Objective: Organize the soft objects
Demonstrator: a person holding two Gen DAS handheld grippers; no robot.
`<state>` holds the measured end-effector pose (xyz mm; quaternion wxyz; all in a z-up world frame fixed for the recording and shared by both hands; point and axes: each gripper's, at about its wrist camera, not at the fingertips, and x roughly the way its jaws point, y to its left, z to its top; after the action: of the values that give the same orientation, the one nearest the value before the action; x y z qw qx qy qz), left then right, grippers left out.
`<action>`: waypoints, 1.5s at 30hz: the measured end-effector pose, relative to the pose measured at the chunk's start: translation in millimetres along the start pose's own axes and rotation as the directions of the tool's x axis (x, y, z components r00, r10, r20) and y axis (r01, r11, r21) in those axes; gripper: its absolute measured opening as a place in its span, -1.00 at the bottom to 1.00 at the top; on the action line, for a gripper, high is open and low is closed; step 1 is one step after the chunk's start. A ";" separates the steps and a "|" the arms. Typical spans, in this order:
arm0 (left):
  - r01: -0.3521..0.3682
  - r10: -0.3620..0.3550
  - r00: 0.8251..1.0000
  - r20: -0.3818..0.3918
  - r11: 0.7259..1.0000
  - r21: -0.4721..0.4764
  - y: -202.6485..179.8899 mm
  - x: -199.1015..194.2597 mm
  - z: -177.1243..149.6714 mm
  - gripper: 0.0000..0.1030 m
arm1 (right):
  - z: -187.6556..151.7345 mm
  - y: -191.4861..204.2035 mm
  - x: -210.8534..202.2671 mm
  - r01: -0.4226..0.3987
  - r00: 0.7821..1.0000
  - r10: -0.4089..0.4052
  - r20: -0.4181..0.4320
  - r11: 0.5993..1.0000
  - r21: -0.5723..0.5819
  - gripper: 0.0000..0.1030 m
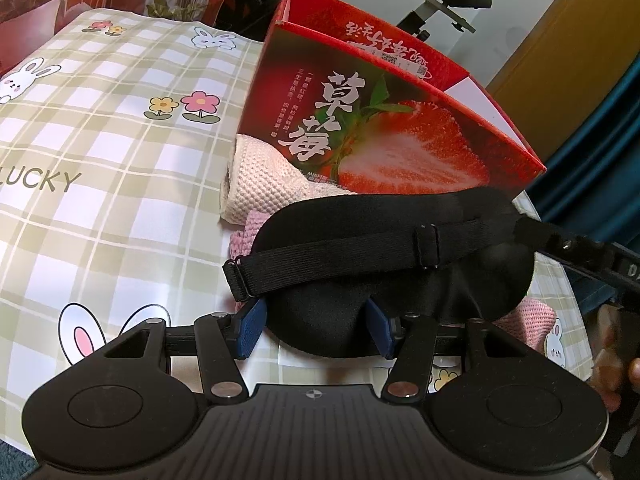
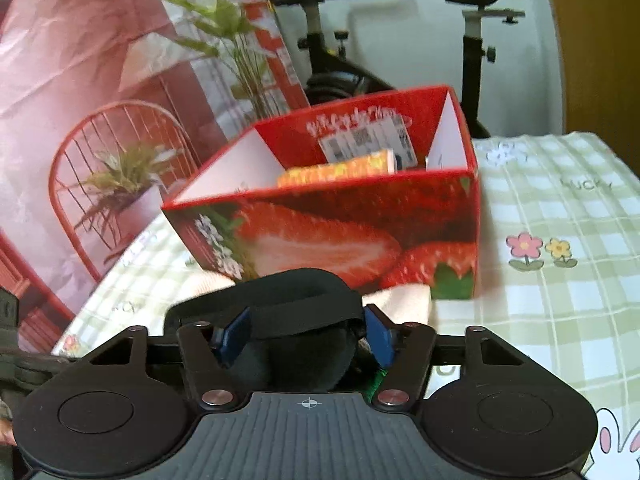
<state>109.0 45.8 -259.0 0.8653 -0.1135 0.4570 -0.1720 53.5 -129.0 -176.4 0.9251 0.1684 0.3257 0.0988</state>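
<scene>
A black padded eye mask point(image 1: 400, 280) with an elastic strap point(image 1: 340, 254) hangs just over the table, in front of the red strawberry box point(image 1: 360, 120). My left gripper point(image 1: 317, 330) is shut on the mask's lower edge, its blue pads pressing either side. In the right wrist view my right gripper point(image 2: 306, 338) has the mask point(image 2: 296, 292) and strap bunched between its blue pads, which press on it. One right finger point(image 1: 580, 248) reaches the mask's right end. A rolled cream towel point(image 1: 256, 188) and a pink knitted cloth point(image 1: 246, 236) lie under the mask against the box.
The open box point(image 2: 320, 232) holds an orange-yellow packet point(image 2: 340, 168). A green checked tablecloth point(image 1: 120, 140) with rabbits and flowers covers the table. An exercise bike point(image 2: 480, 20) and a printed backdrop point(image 2: 100, 80) stand behind. A person's hand point(image 1: 612, 360) shows at the right edge.
</scene>
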 end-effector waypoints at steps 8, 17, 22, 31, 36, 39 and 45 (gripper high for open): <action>0.001 -0.001 1.000 -0.005 1.000 -0.007 -0.3 1.1 0.1 0.12 | -3.7 1.3 -20.6 -0.011 0.998 0.007 0.055 0.997 0.071 -0.62; 0.004 -0.004 1.000 -0.005 1.000 -0.011 0.2 1.0 0.1 0.12 | -5.0 -0.2 -24.1 -0.017 0.997 0.011 0.074 0.996 0.085 -0.79; 0.010 -0.010 1.000 0.007 0.999 -0.044 6.7 -4.8 1.9 0.12 | -11.2 -4.3 -22.9 0.041 0.997 -0.046 0.059 0.996 0.075 -0.81; 0.039 -0.036 0.999 0.038 0.995 -0.090 16.6 -14.4 0.0 0.13 | -23.4 -10.3 -19.3 0.110 0.993 -0.112 0.032 0.992 0.064 -0.81; 0.088 -0.083 0.995 0.055 0.992 -0.094 15.2 -15.0 0.5 0.10 | -23.2 -11.2 -18.0 0.109 0.993 -0.111 0.027 0.992 0.063 -0.81; 0.093 -0.086 0.994 0.071 0.991 -0.096 15.0 -18.6 -0.2 -0.16 | -22.5 -9.0 -19.2 0.102 0.994 -0.104 0.030 0.993 0.056 -0.81; 0.088 -0.078 0.987 0.141 0.994 -0.065 13.7 -35.9 1.9 -0.80 | -16.6 -1.0 -28.6 0.063 0.995 -0.065 0.072 0.998 0.029 -0.82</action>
<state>94.5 72.8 -235.9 0.8824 -0.1745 0.3967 -0.1833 21.0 -134.2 -172.6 0.9367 0.1737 0.2983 0.0587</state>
